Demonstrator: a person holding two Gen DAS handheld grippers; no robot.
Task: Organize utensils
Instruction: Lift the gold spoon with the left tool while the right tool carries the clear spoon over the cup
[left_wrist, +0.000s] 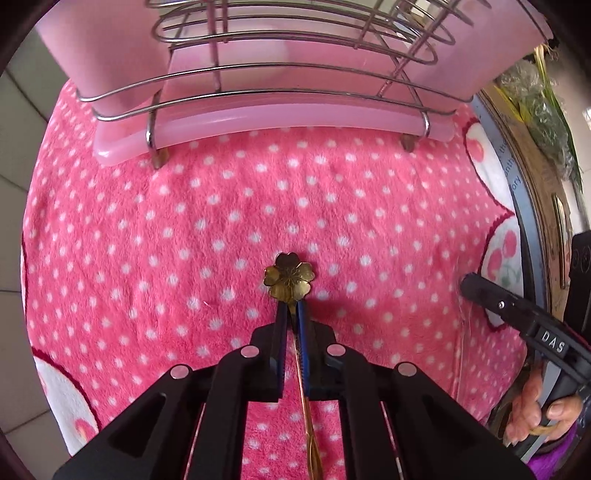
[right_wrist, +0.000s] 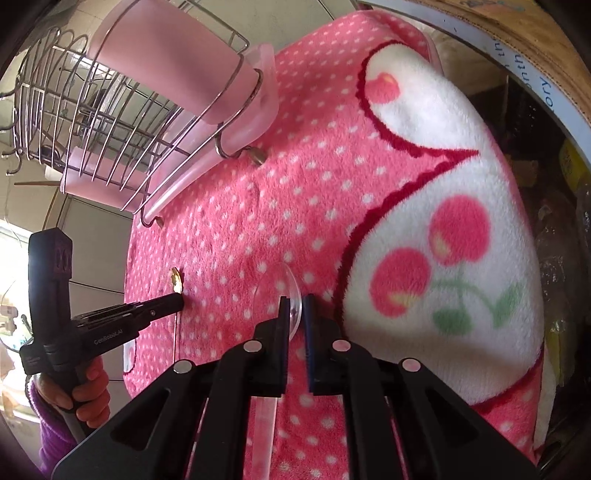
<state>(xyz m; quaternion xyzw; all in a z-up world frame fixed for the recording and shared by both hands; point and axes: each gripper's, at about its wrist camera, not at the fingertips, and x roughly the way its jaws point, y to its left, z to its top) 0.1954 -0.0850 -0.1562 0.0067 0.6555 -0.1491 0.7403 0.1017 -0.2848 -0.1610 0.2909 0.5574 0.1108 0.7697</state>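
Two handheld black grippers work over a pink fleece blanket dotted with white spots and printed with cherries.

In the left wrist view, the left gripper has its fingers pressed together on the thin stem of a gold utensil just below its flower-shaped end. The flower end sticks out past the fingertips, and the rest of the stem runs back between the fingers toward the camera. The piece is held just above the blanket, near its middle.

In the right wrist view, the right gripper has a narrow gap between its fingers. A clear plastic spoon lies between them, bowl forward and handle trailing back under the gripper. Whether the fingers actually pinch it cannot be told.

At the far end of the blanket stands a wire utensil rack on a pale pink plastic tray, well apart from both utensils.
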